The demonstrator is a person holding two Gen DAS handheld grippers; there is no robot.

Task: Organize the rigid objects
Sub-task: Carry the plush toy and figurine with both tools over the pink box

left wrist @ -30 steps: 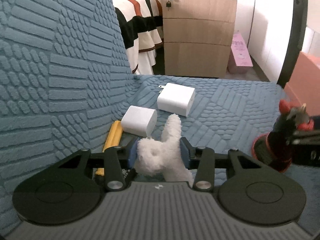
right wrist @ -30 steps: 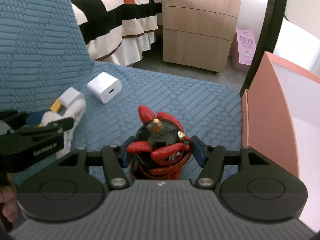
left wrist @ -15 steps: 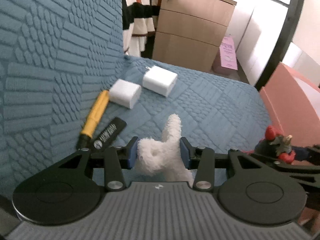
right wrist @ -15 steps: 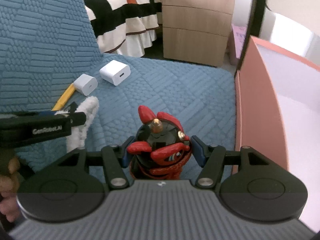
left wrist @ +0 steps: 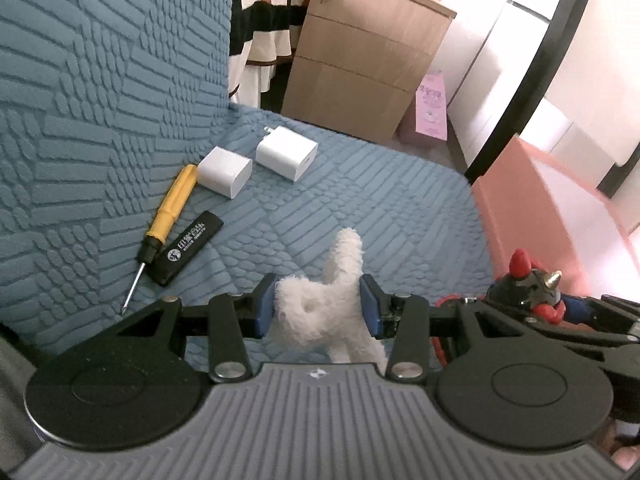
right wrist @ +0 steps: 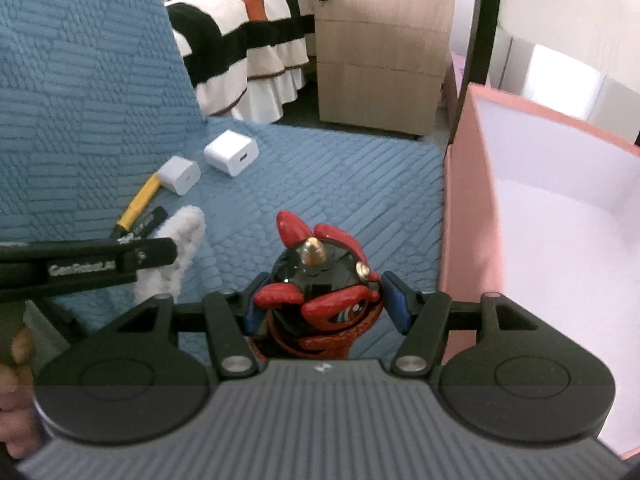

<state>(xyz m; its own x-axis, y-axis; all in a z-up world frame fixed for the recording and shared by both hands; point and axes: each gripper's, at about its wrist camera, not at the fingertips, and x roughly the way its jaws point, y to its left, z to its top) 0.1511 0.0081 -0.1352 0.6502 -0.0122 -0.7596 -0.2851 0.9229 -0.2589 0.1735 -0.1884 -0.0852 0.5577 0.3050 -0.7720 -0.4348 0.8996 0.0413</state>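
The left gripper (left wrist: 318, 312) holds a white plush toy (left wrist: 324, 304) clamped between its blue pads (left wrist: 265, 310), one fluffy limb sticking up past the fingertips. To its right, the right gripper (right wrist: 322, 306) grips a red-and-black figurine (right wrist: 320, 292) with a gold horn, the jaws closed against its sides. Both are held above the blue textured sofa seat (left wrist: 360, 200).

Ahead and left of the left gripper, a black rectangular stick with white lettering (left wrist: 186, 246) lies on the seat, just beside a yellow-handled screwdriver (left wrist: 164, 220). Beyond them sit two white charger cubes (left wrist: 225, 171), the farther one (left wrist: 287, 152) showing its prongs.

Right of the right gripper stands an open pink box (right wrist: 466, 208) with a white interior. Farther off are a wooden drawer cabinet (right wrist: 380, 48) and a striped bedspread (right wrist: 240, 40).
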